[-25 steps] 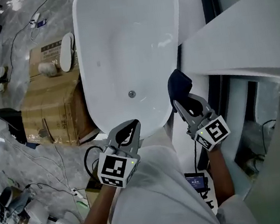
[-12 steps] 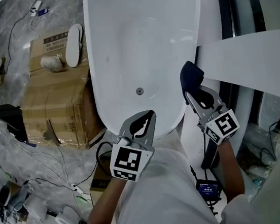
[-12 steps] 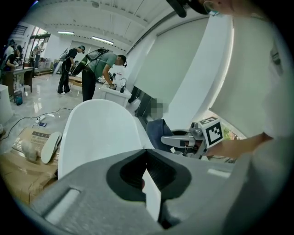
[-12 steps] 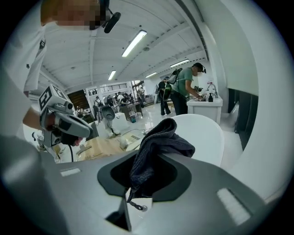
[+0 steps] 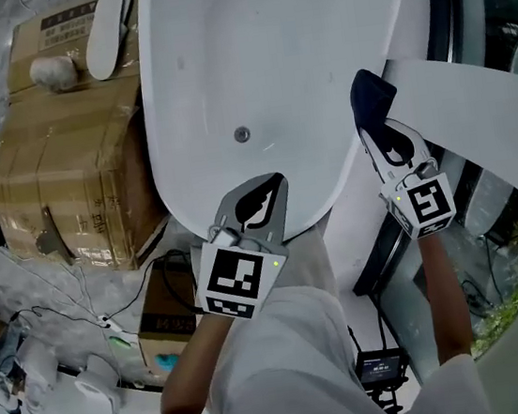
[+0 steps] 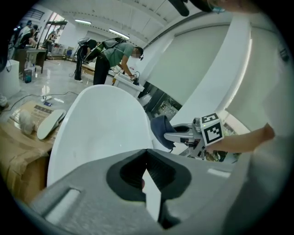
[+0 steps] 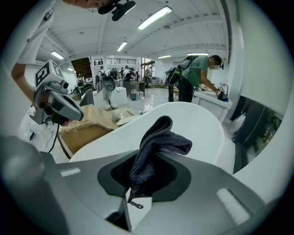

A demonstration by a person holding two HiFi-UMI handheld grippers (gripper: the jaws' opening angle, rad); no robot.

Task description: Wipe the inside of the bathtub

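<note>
Right tongs, clamped on dark cloth, have moved further along bathtub rim; left tongs closed, empty. Wiping inside likely not started yet.

Head camera is looking steeply down from above the person, taking in the bathtub lengthwise, with both grippers low in frame. Left gripper view is riding on the left gripper and facing along its jaws across the near tub end toward the right gripper (close range, wide-angle). Right gripper view is facing back over the rim toward the left gripper and the hall behind. All three views are sharing the tub and the cardboard box.
</note>
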